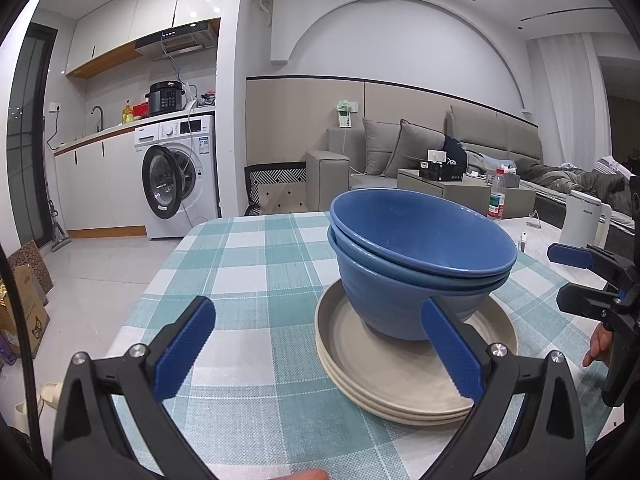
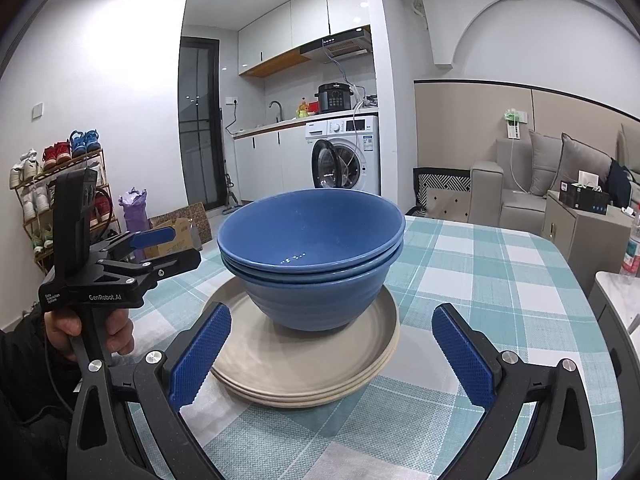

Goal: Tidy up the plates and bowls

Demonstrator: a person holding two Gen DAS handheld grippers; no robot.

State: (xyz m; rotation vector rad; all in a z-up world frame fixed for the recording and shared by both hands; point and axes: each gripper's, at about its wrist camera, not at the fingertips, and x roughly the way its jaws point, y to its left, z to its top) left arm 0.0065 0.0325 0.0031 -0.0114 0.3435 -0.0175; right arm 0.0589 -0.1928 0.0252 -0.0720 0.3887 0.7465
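Note:
A stack of nested blue bowls point(image 1: 420, 256) point(image 2: 312, 256) stands upright on a stack of beige plates point(image 1: 400, 384) point(image 2: 304, 372), on the checked tablecloth. My left gripper point(image 1: 320, 348) is open just in front of the plates. Its right finger overlaps the lowest bowl and the plate rim in the left wrist view, and nothing is held between its fingers. My right gripper point(image 2: 332, 356) is open too, with its fingers on either side of the plates' near edge and apart from them. Each gripper shows in the other's view: the right gripper point(image 1: 560, 276) and the left gripper point(image 2: 180, 246), the latter held by a hand point(image 2: 116, 332).
The table point(image 1: 248, 264) drops off to the floor on the left. A white kettle point(image 1: 584, 220) and a water bottle point(image 1: 496, 196) stand on a white surface past the far right corner. A washing machine point(image 2: 344, 156), cardboard boxes and a sofa lie beyond the table.

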